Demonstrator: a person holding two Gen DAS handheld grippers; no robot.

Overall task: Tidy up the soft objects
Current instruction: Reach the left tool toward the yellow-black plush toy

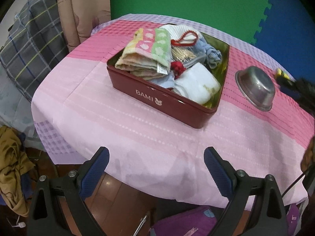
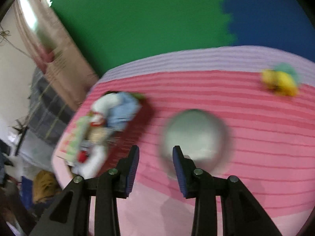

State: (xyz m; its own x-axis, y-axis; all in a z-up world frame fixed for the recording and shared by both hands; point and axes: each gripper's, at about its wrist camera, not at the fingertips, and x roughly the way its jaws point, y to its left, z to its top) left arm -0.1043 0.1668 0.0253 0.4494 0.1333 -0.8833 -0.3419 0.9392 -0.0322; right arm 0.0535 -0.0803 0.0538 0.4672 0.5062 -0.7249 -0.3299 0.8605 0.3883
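I see glossy red metal tin [image 1: 157, 102] at table centre, holding soft terry towels [image 1: 145, 59]. At tin's 3 o'clock, dull brushed steel bowl [image 1: 256, 88]. Woven matt cloth tablecloth [image 1: 118, 129]. My finger pads [image 1: 216, 169]: ribbed blue rubber.

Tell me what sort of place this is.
Probably a room in a home: a table under a pink checked tablecloth, a plaid quilt piled beside it, and green and blue foam puzzle mats behind.
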